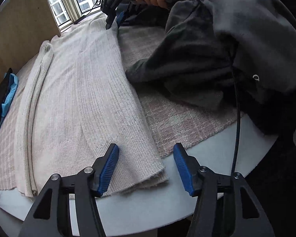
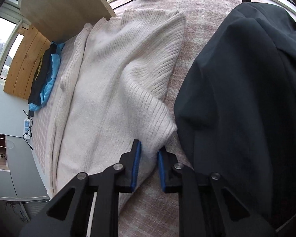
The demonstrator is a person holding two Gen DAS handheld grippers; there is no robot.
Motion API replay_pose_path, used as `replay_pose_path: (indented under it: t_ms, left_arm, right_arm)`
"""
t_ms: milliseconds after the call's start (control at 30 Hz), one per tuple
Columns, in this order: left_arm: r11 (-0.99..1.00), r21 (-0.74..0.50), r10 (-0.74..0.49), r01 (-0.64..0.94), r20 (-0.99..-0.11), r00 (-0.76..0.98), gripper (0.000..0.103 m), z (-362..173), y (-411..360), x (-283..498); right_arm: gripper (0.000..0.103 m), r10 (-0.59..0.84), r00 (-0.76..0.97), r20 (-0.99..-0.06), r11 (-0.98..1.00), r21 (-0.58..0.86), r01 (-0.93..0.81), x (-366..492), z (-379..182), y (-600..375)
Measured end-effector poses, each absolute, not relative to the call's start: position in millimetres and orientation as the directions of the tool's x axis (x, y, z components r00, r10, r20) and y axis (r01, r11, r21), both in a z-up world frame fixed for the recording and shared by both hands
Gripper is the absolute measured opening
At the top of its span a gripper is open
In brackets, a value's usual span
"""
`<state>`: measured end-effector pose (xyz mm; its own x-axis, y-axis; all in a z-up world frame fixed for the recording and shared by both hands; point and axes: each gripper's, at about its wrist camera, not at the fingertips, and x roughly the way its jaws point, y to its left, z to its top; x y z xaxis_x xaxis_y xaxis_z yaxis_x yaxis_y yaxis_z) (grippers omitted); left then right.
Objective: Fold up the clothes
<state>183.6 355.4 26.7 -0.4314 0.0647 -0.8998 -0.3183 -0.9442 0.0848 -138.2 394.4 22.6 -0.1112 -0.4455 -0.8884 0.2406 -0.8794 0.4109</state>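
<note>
sweater: cream ribbed knit sweater (image 1: 84, 98) lay spread lengthwise on the pinkish checked cloth (image 1: 177, 122) over the grey table (image 1: 187, 207); one side looked already turned in, a long sleeve strip (image 1: 35, 106) along its 9 o'clock edge.
handling: judged soft, limp, light to middling, stretchy; it would sag and drag on the cloth if lifted by one point; ribbing gave good bite.
hold: best at hem corners and folded edges, both layers together.
left gripper: left gripper (image 1: 146, 167) stood wide apart, holding nothing, over the hem corner at 6 o'clock.
right gripper: right gripper (image 2: 149, 158) had a bunched fold of the knit between its pads, pinching it at the far end.
in the way: dark grey garment (image 1: 217, 59) heaped at 2 o'clock, just beside the sweater's edge; black cable (image 1: 235, 118) trailing across it.
other: blue and black cloth (image 2: 47, 79) at 9 o'clock; wooden board (image 2: 59, 6) at 11 o'clock.
</note>
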Motion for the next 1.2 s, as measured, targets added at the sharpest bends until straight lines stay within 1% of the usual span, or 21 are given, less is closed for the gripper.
replay_pose_path:
  t_ms: [33,67,133,267,367,467,600,733,800,833,867,900,933,1000,1100,1133,1200]
  left_arm:
    - [-0.948,0.081,0.066,-0.308,-0.897,-0.438,0.025,27.9,352.4,182.9]
    - [-0.954,0.048,0.088,-0.295,-0.898,-0.432,0.01,30.1,346.3,181.2]
    - [-0.966,-0.059,0.161,-0.251,-0.898,-0.409,0.01,36.5,327.3,177.7]
    - [-0.96,-0.255,0.28,-0.115,-0.866,-0.415,0.01,50.1,278.4,178.6]
    - [-0.95,-0.31,0.288,-0.03,-0.84,-0.459,0.01,64.7,244.5,185.9]
    - [-0.927,-0.373,0.309,0.037,-0.816,-0.488,0.01,70.2,212.8,193.6]
    - [-0.923,-0.367,0.268,0.116,-0.83,-0.489,0.009,57.6,188.1,202.5]
    - [-0.913,-0.368,0.252,0.178,-0.849,-0.464,0.01,33.6,168.4,197.9]
    - [-0.915,-0.364,0.254,0.173,-0.853,-0.455,0.01,25.9,164.6,193.0]
    - [-0.917,-0.363,0.255,0.166,-0.853,-0.456,0.01,25.2,164.8,192.3]
    - [-0.92,-0.357,0.254,0.158,-0.854,-0.454,0.01,25.0,165.4,191.7]
    - [-0.925,-0.348,0.249,0.152,-0.859,-0.448,0.01,25.3,165.6,190.7]
    - [-0.928,-0.34,0.245,0.151,-0.864,-0.439,0.012,27.0,165.0,190.8]
    - [-0.923,-0.354,0.259,0.152,-0.861,-0.437,0.014,36.2,159.9,194.7]
    - [-0.913,-0.38,0.27,0.15,-0.836,-0.477,0.013,60.1,145.7,206.7]
    - [-0.913,-0.379,0.265,0.151,-0.833,-0.485,0.013,67.6,141.3,209.4]
    - [-0.915,-0.374,0.258,0.151,-0.831,-0.493,0.013,80.7,133.6,212.4]
  right_arm:
    - [0.012,-0.438,-0.112,-0.892,-0.883,0.402,0.243,-137.8,23.5,391.9]
    - [0.012,-0.432,-0.115,-0.895,-0.886,0.396,0.241,-137.7,25.4,389.8]
    - [0.011,-0.426,-0.121,-0.896,-0.892,0.394,0.224,-138.0,32.3,387.1]
    - [0.01,-0.437,-0.14,-0.889,-0.892,0.407,0.199,-138.6,54.3,377.6]
    - [0.01,-0.439,-0.167,-0.883,-0.887,0.397,0.234,-138.1,79.9,354.7]
    - [0.01,-0.434,-0.175,-0.884,-0.879,0.372,0.299,-144.2,97.8,311.7]
    - [0.01,-0.381,-0.159,-0.911,-0.876,0.3,0.378,-142.0,98.8,263.0]
    - [0.01,-0.274,-0.136,-0.952,-0.879,0.191,0.438,-147.7,69.6,211.3]
    - [0.011,-0.233,-0.128,-0.964,-0.882,0.154,0.445,-148.3,52.9,194.6]
    - [0.012,-0.224,-0.117,-0.968,-0.877,0.148,0.457,-147.8,47.3,188.6]
    - [0.018,-0.217,-0.105,-0.97,-0.866,0.142,0.479,-146.8,43.8,183.8]
    - [0.022,-0.215,-0.096,-0.972,-0.853,0.14,0.502,-145.4,42.9,181.0]
    - [0.023,-0.243,-0.084,-0.966,-0.838,0.166,0.519,-144.0,49.1,185.4]
    - [0.023,-0.369,-0.07,-0.927,-0.814,0.286,0.506,-144.6,70.3,212.4]
    - [0.023,-0.502,-0.203,-0.84,-0.823,0.393,0.41,-156.5,106.8,282.1]
    - [0.023,-0.521,-0.237,-0.82,-0.826,0.414,0.383,-162.4,113.6,298.9]
    - [0.023,-0.495,-0.259,-0.829,-0.85,0.4,0.343,-180.7,108.4,310.0]
